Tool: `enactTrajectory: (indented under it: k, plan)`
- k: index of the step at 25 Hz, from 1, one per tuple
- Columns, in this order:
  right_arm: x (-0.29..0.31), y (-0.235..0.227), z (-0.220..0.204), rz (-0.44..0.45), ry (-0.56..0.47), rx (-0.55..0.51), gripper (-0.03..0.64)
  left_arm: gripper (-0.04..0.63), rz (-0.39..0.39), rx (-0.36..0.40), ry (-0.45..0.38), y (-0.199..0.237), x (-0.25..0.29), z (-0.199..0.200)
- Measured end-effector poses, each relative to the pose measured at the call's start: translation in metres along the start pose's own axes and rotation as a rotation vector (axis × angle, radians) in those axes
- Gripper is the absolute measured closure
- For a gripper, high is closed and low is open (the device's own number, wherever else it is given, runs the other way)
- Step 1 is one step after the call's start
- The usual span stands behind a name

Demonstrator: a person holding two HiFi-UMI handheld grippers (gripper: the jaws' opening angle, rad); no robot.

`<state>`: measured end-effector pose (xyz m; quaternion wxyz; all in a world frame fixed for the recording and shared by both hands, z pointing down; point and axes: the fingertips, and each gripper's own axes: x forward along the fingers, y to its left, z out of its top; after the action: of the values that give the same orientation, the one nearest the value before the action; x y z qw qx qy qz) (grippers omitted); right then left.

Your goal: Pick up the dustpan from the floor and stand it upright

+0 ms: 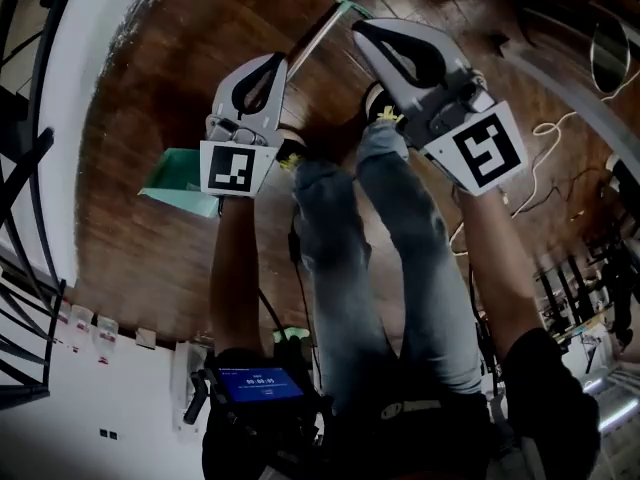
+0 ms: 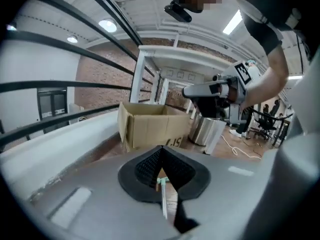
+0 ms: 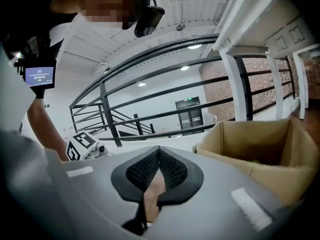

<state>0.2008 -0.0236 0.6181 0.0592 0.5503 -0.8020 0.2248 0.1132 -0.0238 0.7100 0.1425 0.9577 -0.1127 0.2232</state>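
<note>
In the head view a green dustpan (image 1: 178, 180) lies flat on the wooden floor at the left. Its long metal handle (image 1: 318, 34) runs up to the right and ends in a green tip. My left gripper (image 1: 275, 60) hangs above the dustpan, partly covering it, with its jaws shut and empty. My right gripper (image 1: 358, 26) is beside the handle's far end, jaws shut, holding nothing. In the left gripper view the handle (image 2: 162, 196) shows through the gap under the closed left gripper (image 2: 161, 148). The right gripper (image 3: 159, 148) shows only floor behind its pads.
The person's legs (image 1: 400, 248) stand between the two arms. A cardboard box (image 2: 150, 126) and a metal bin (image 2: 207, 131) stand ahead on the floor. A black stair railing (image 1: 20, 218) and a white wall (image 1: 75, 88) close the left side. Cables (image 1: 545, 158) lie at the right.
</note>
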Motion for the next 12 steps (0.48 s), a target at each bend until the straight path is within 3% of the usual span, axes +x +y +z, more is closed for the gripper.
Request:
enactTrajectory:
  k: [3, 4, 7, 10, 12]
  plan:
    - [0.005, -0.025, -0.048, -0.018, 0.042, 0.018, 0.612, 0.567, -0.066, -0.017, 0.056, -0.002, 0.037, -0.062]
    - [0.007, -0.031, -0.061, -0.021, 0.049, 0.024, 0.612, 0.434, -0.086, -0.025, 0.078, -0.004, 0.051, -0.083]
    - [0.009, -0.039, -0.092, -0.013, 0.065, 0.021, 0.612, 0.302, -0.131, 0.027, 0.233, -0.012, 0.091, -0.148]
    - [0.005, -0.045, -0.119, -0.004, 0.107, -0.003, 0.612, 0.264, -0.157, 0.148, 0.411, -0.019, 0.122, -0.201]
    - [0.002, -0.051, -0.131, -0.006, 0.127, -0.004, 0.612, 0.264, -0.167, 0.181, 0.481, -0.021, 0.139, -0.224]
